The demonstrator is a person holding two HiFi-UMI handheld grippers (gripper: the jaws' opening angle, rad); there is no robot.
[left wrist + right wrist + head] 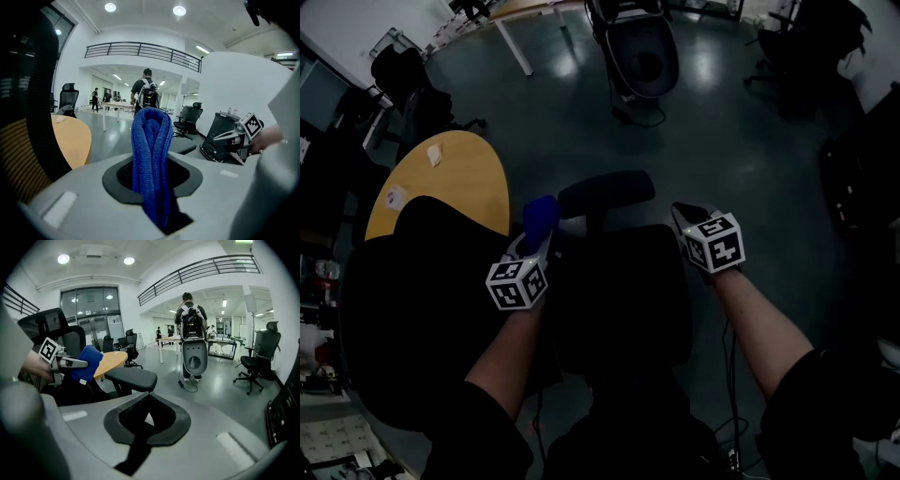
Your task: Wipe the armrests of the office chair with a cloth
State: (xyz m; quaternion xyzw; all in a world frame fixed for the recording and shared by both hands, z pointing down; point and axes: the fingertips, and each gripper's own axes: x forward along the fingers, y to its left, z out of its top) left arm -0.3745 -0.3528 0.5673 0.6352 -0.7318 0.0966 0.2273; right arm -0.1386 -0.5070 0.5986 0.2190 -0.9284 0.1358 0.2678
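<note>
1. Head view, looking steeply down: a person holds two claws over a dark office chair (623, 300).
2. The left claw (532, 242) is clamped on a folded blue cloth (540, 214), which stands up out of its jaws.
3. The right claw (692, 217) has its jaws together, with nothing between them.
4. The black armrest pad (606, 192) lies between the two claws. The cloth is just beside its left end; contact cannot be told.
5. A round yellow desk (455, 183) stands to the left.
6. Judgement: the cloth is being brought to the armrest. Next, it likely needs lowering flat onto the pad and drawing along its length.
</note>
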